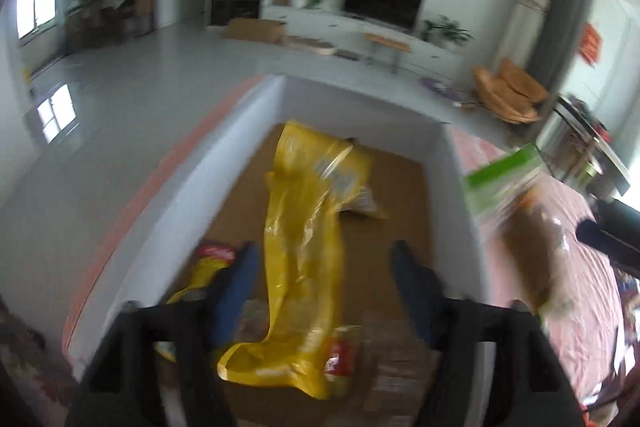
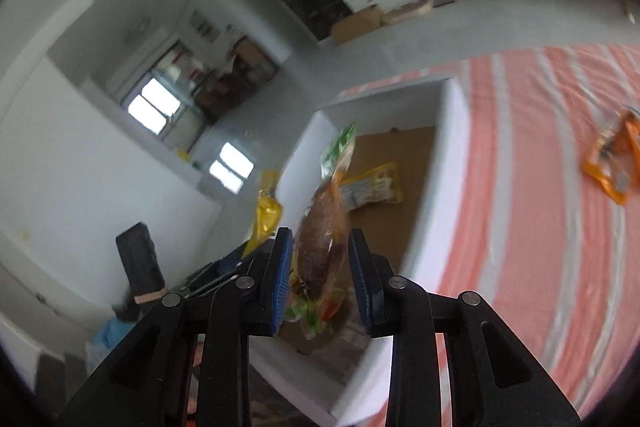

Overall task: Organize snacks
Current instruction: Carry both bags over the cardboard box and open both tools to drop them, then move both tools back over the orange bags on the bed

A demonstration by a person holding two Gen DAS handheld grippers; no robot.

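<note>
A white box (image 1: 256,131) with a brown cardboard floor sits on a pink striped cloth. In the left wrist view my left gripper (image 1: 324,259) is open above the box, and a long yellow snack bag (image 1: 304,239) hangs or falls between its fingers into the box. A green-topped bag of brown snacks (image 1: 528,227) is blurred at the right. In the right wrist view my right gripper (image 2: 320,239) has that brown snack bag (image 2: 324,227) between its fingers over the box (image 2: 444,163). The fingers stand a little apart from the bag. A small yellow packet (image 2: 374,183) lies on the box floor.
Another yellow and red packet (image 1: 208,263) lies in the box's near left corner. An orange snack packet (image 2: 612,159) lies on the striped cloth (image 2: 532,147) to the right of the box. Beyond the table is an open living room floor with a TV unit.
</note>
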